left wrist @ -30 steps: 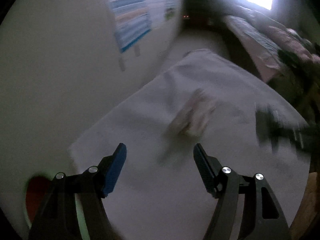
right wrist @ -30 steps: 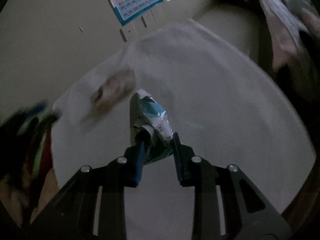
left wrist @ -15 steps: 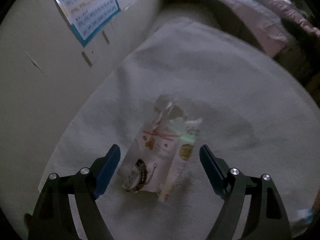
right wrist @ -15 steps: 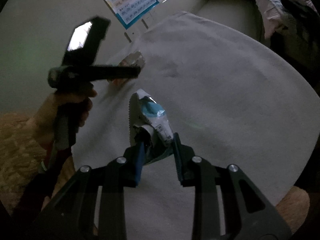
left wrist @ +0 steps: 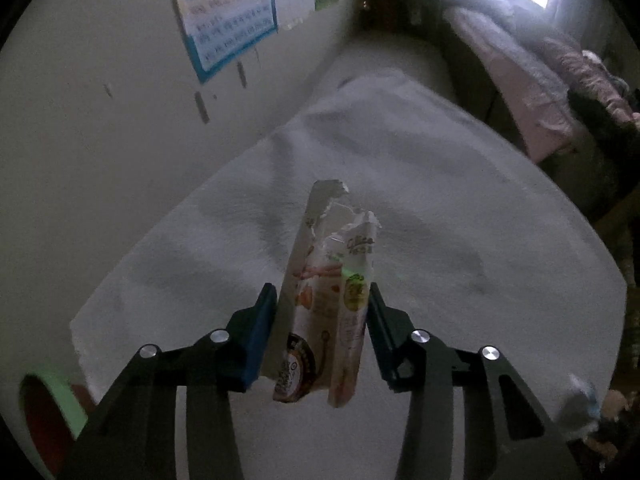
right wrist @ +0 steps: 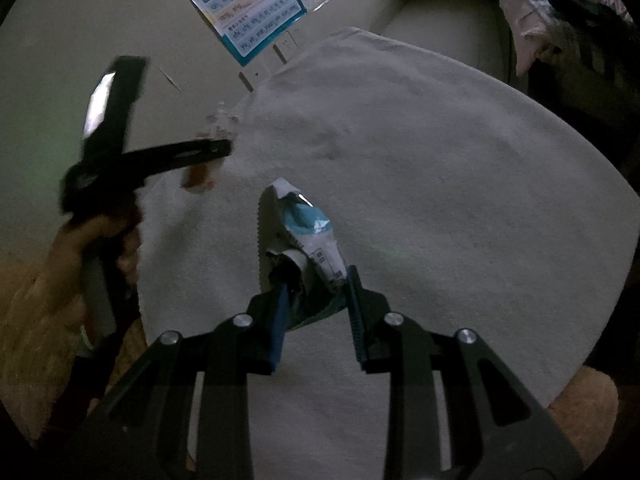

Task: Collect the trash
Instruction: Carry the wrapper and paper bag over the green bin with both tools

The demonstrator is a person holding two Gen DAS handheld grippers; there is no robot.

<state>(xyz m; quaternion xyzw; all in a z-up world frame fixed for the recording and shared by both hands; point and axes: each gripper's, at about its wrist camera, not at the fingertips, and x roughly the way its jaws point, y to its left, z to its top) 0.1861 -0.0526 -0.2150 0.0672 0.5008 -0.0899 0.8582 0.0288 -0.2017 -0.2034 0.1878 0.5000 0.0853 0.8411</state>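
Two claws grip wrappers; left wrapper point(left wrist: 324, 304) lettering unreadable.

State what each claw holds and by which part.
Left claw: its jaws have just been closing on the torn white snack wrapper, pressing its two long edges near the lower half. Right claw: shut on the crumpled blue-and-white wrapper, at its lower end.

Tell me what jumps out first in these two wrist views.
Each gripper has a piece of trash between its fingers over the white cloth: the left gripper, whose jaws have just been closing, pinches a torn white snack wrapper, and the right gripper grips a crumpled blue-and-white wrapper. Behind, a blue-bordered chart hangs on the wall.
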